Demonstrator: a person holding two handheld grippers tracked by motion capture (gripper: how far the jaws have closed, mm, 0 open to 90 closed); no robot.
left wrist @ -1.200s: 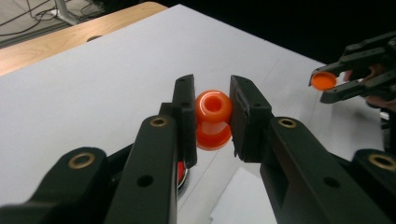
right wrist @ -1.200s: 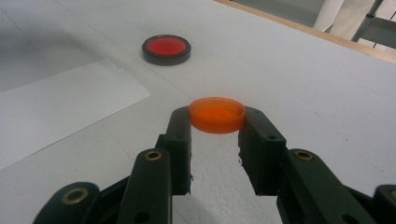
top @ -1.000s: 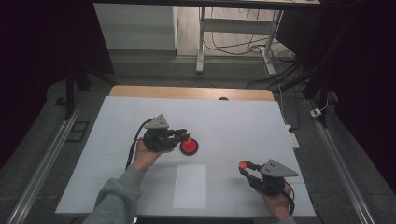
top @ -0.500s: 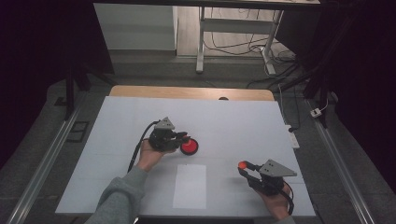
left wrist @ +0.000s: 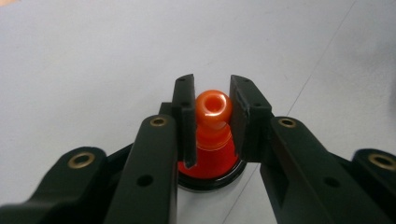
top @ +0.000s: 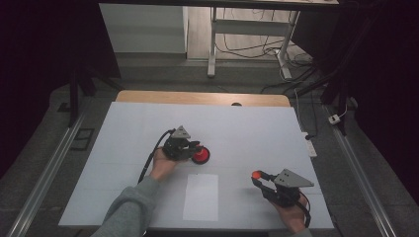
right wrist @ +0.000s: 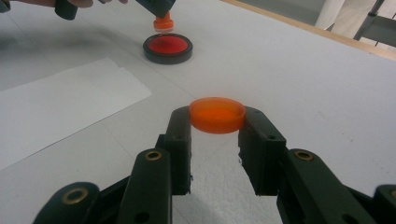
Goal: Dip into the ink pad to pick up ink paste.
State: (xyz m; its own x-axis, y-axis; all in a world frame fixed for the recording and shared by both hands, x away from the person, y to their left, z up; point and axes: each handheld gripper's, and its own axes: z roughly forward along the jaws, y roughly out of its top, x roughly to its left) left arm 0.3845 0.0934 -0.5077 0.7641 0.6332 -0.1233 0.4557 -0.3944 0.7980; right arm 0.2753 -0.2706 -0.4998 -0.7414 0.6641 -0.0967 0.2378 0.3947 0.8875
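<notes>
Our left gripper had its fingers clamped on the orange stamp by its knob, holding it upright just above the red ink pad in its black tray, near the middle of the white surface. Our right gripper hovered well apart from it, its fingers closed on the orange lid, held level above the surface. A white paper sheet lay flat between the two hands.
</notes>
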